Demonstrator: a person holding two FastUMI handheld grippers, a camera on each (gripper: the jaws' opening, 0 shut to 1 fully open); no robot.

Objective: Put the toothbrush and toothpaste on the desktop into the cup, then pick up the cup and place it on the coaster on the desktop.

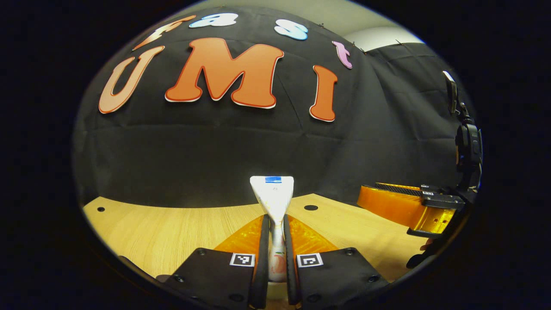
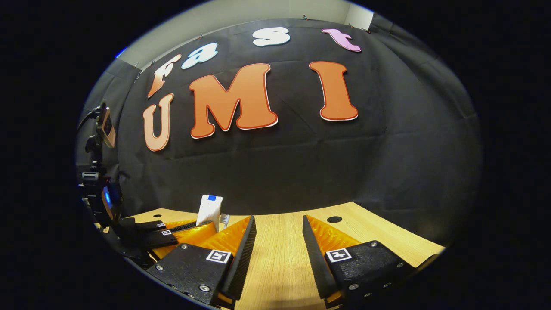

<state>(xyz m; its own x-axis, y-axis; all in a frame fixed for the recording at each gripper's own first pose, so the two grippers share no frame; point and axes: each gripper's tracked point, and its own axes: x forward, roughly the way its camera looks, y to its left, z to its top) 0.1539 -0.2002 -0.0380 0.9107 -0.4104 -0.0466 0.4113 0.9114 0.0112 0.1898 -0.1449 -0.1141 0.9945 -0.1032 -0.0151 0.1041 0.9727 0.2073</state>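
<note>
White and flat-crimped, the soft toothpaste tube (image 1: 273, 202) stands clamped upright between the left gripper (image 1: 274, 258) fingers above the pale wooden desktop (image 1: 172, 228), the right gripper (image 2: 277, 254) gaping empty nearby, so the next move calls for finding the cup.

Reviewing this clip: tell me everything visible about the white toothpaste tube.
The white toothpaste tube is a soft, squeezable-looking tube with a flat crimped end bearing a small blue mark and a peach-coloured print lower down. It stands upright, crimped end up, clamped between the two fingers of the left gripper, above the light wooden desktop. In the right gripper view it rises beside what looks like a toothbrush head.
</note>
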